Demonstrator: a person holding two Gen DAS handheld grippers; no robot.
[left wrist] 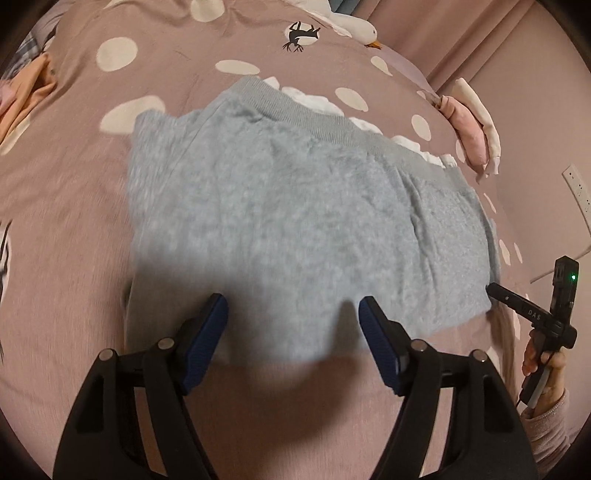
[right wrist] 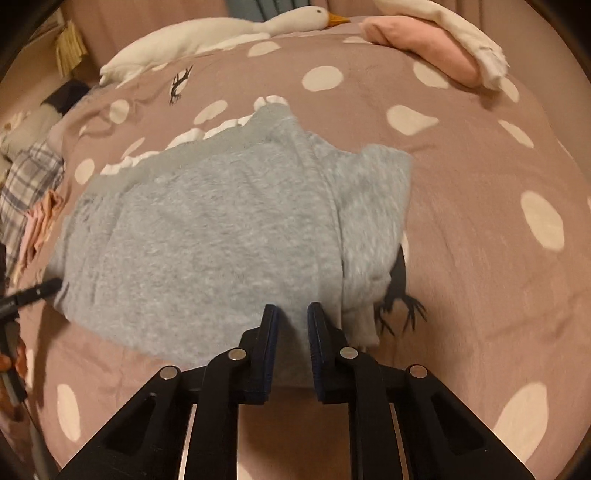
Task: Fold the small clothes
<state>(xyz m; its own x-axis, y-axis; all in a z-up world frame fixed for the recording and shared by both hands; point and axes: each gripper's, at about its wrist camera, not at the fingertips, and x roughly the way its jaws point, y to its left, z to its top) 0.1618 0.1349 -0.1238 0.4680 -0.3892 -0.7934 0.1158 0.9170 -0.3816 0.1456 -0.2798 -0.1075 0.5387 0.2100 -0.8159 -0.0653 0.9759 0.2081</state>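
A grey fleecy garment [left wrist: 295,206] with a ribbed waistband lies flat on the pink spotted bedcover [left wrist: 74,221]; something white shows under its far edge. My left gripper [left wrist: 291,308] hovers over the garment's near edge, its blue pads wide apart and pressing on nothing. In the right wrist view my right gripper [right wrist: 292,314] is at the near edge of the grey garment [right wrist: 207,229], next to a folded-over flap, with its pads close together and grey cloth pinched between them. The right gripper [left wrist: 496,293], held by a hand, also shows at the garment's right corner.
A white plush goose [right wrist: 207,33] lies at the far side of the bed. Folded pink and cream clothes [right wrist: 436,48] sit at the far right. Plaid and peach clothes [right wrist: 29,192] are piled at the left. The bedcover has black bird prints [right wrist: 399,299].
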